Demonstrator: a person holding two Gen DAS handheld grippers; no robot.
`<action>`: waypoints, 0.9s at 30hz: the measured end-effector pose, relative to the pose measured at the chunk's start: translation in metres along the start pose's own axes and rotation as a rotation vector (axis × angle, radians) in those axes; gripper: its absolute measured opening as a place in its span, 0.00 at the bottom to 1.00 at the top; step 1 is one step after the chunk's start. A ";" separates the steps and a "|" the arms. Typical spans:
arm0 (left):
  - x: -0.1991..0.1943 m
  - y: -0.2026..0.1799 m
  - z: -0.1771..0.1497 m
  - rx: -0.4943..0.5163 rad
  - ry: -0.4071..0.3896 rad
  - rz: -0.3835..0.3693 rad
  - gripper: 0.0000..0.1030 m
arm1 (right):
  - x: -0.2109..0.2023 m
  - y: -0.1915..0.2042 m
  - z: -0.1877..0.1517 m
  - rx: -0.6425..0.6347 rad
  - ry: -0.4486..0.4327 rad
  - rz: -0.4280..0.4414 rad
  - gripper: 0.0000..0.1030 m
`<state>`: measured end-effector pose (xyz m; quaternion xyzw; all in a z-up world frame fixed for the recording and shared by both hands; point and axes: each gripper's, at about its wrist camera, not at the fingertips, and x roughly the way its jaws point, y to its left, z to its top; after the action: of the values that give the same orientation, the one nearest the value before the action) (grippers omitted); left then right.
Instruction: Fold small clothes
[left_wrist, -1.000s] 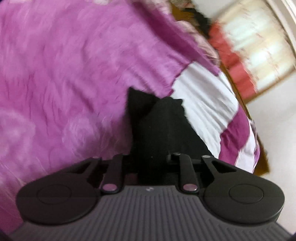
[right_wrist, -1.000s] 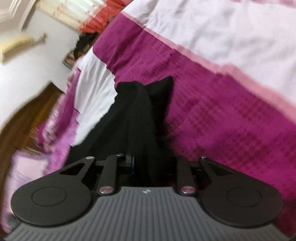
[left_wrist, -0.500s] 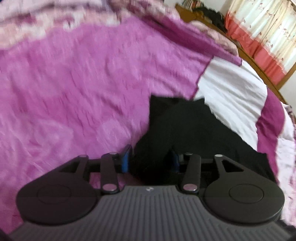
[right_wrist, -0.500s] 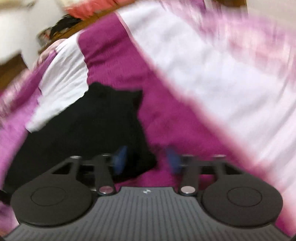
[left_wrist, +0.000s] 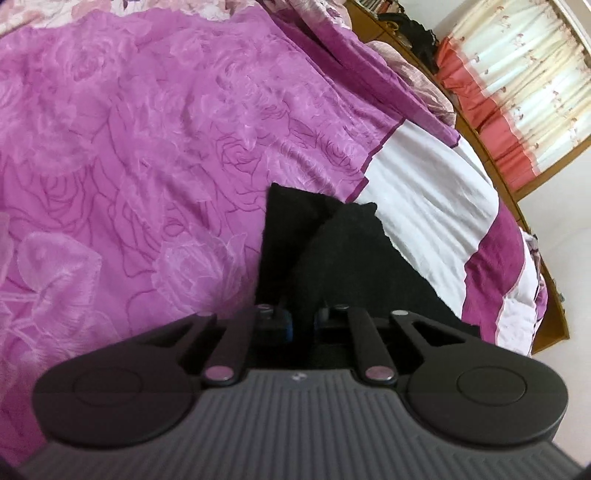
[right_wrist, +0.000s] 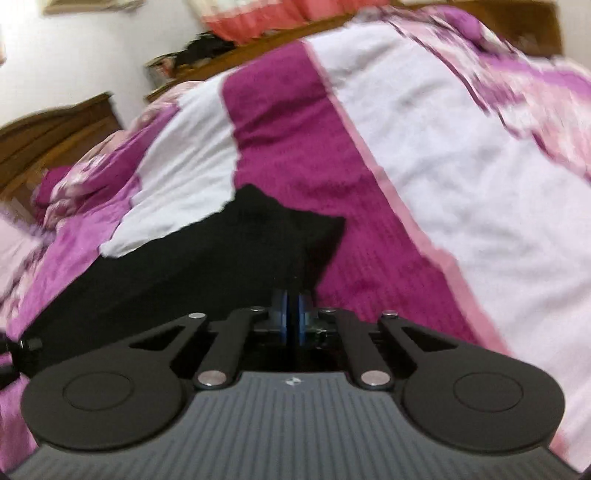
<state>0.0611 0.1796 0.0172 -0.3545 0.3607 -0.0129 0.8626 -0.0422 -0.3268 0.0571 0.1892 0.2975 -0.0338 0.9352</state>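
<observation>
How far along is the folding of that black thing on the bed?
Early or midway. The black garment already lies doubled on the bedspread. Both claws, left and right, have just closed on its near edge. The next fold and flattening remain.

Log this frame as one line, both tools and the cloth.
left tool: shut on black cloth | right tool: shut on black cloth | cloth on bedspread | fold: not yet done

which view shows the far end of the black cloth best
The left wrist view: it is sharp, and the black cloth shows its far corners plainly against the purple bedspread, running back into the left gripper. The right wrist view is blurred; there the cloth is a dark mass pinched by the right gripper.
</observation>
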 end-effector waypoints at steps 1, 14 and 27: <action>-0.001 0.002 0.000 -0.001 0.005 0.006 0.10 | -0.003 0.002 0.002 0.005 0.001 0.011 0.04; -0.006 -0.041 -0.013 0.301 -0.051 0.270 0.47 | 0.012 -0.052 -0.015 0.199 0.108 -0.108 0.07; -0.006 -0.203 -0.235 1.094 -0.159 -0.080 0.70 | -0.015 -0.075 0.023 0.281 0.208 -0.124 0.91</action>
<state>-0.0441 -0.1121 0.0326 0.1318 0.2214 -0.2041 0.9445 -0.0555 -0.4056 0.0578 0.3018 0.3962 -0.1131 0.8598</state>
